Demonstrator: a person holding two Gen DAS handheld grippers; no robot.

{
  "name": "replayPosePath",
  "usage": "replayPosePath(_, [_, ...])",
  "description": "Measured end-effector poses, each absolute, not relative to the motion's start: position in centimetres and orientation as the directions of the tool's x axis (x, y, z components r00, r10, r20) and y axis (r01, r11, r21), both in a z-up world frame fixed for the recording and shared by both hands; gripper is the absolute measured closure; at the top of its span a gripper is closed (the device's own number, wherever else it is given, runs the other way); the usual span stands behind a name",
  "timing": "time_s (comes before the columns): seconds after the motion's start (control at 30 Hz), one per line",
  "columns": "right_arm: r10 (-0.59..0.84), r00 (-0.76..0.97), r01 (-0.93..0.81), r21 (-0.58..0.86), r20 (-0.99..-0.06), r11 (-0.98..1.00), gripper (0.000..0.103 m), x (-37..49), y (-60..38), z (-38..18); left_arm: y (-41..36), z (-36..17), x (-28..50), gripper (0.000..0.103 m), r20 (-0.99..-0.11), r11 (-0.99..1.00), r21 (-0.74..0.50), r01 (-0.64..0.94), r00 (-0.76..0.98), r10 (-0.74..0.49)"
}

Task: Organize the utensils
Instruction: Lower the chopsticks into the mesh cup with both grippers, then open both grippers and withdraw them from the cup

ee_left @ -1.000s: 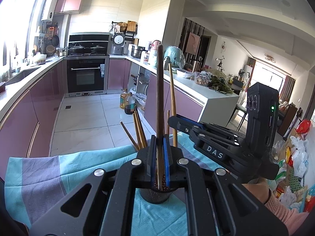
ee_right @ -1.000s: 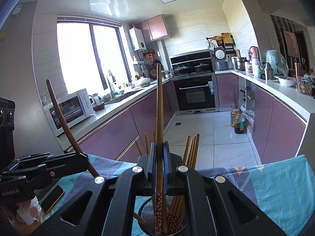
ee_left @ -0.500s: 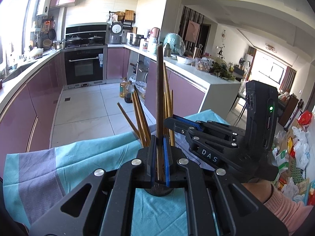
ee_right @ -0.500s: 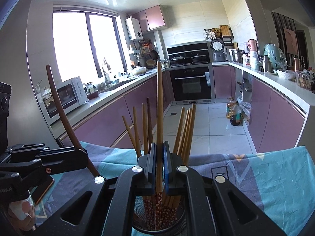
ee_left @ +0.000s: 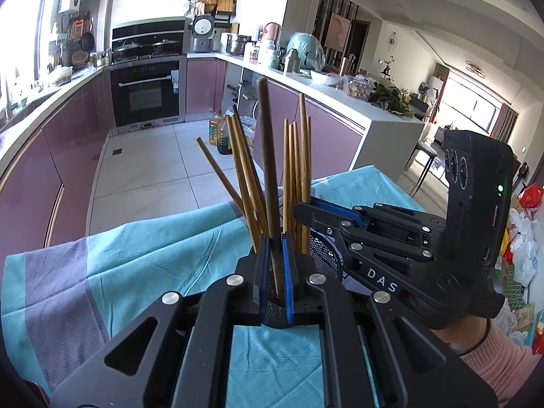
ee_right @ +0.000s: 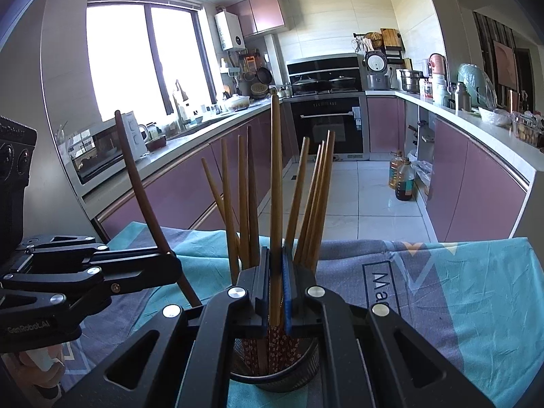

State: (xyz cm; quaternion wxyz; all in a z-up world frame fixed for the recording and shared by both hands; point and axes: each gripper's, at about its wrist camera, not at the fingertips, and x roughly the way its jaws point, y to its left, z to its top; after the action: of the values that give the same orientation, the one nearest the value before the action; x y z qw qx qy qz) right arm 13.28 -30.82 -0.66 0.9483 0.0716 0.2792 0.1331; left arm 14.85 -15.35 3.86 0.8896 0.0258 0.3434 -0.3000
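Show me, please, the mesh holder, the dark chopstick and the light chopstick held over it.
mesh holder [ee_right: 299, 370], right wrist view, front rim.
dark chopstick [ee_left: 267, 156], left wrist view, mid shaft.
light chopstick [ee_right: 276, 183], right wrist view, mid shaft.

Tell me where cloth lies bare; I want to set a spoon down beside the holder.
Bare tablecloth left of the mesh holder, and more to its right. Crowded at the holder: chopsticks fill it, left gripper and right gripper each clamp one.
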Motion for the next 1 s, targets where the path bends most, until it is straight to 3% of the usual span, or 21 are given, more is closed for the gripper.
replayPosePath(0.27, [0.294, 0.807, -0.206, 0.222, -0.513, 0.953, 0.096, 13.0, -30.9, -1.0, -15.6, 2.6, 16.9, 0.095, -0.637, 0.827, -0.172, 0.534, 0.580, -0.507])
replayPosePath(0.63, [0.310, 0.824, -0.221, 0.235, -0.475, 0.947, 0.074, 10.7, -31.0, -0.3, -13.3, 1.2, 15.2, 0.068, -0.584, 0.848, -0.165, 0.503, 0.644, -0.495])
replayPosePath(0.83, [0.299, 0.844, -0.228, 0.207, -0.446, 0.951, 0.049, 8.5, -30.6, -0.1, -10.8, 1.0, 12.5, 0.047, -0.519, 0.892, -0.130, 0.434, 0.737, -0.434])
replayPosePath(0.9, [0.284, 0.856, -0.221, 0.191, -0.432, 0.956, 0.038, 7.8, -30.5, 0.0, -9.7, 1.0, 11.3, 0.026, -0.485, 0.908, -0.115, 0.403, 0.775, -0.405])
replayPosePath(1.0, [0.265, 0.868, -0.210, 0.173, -0.421, 0.962, 0.021, 6.8, -30.2, -0.1, -8.3, 0.9, 9.8, 0.011, -0.442, 0.930, -0.098, 0.355, 0.822, -0.360])
